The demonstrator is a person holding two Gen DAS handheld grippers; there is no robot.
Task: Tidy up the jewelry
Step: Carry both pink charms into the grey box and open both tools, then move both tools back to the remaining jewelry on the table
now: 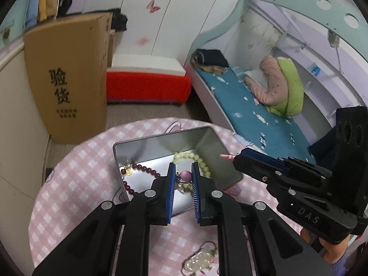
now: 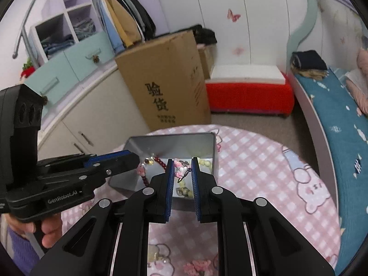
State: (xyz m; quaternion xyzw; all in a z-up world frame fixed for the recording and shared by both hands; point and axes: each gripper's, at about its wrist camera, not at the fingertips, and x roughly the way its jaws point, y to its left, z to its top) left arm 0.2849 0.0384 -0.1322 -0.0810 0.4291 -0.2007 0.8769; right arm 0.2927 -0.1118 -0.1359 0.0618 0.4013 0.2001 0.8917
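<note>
Both grippers are hovering over the open metal box (image 1: 214, 147) on the pink checked tabletop (image 1: 76, 161), probably because the jewelry is being gathered there. The left gripper (image 1: 183, 172) and right gripper (image 2: 181, 169) are each standing apart, gripping nothing. Inside are lying two bead bracelets — one dark red (image 1: 147, 170), one pale green (image 1: 197, 158) — plus small charms. One pale trinket (image 1: 200, 260) is waiting outside.

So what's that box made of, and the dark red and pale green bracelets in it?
The box looks like thin metal, probably tin: its grey inner walls are shiny and mirror the beads. The dark red bracelet has glossy, translucent round beads, perhaps garnet or glass. The pale green bracelet has milky, smooth beads, maybe jade or resin; the look leaves that open.
</note>
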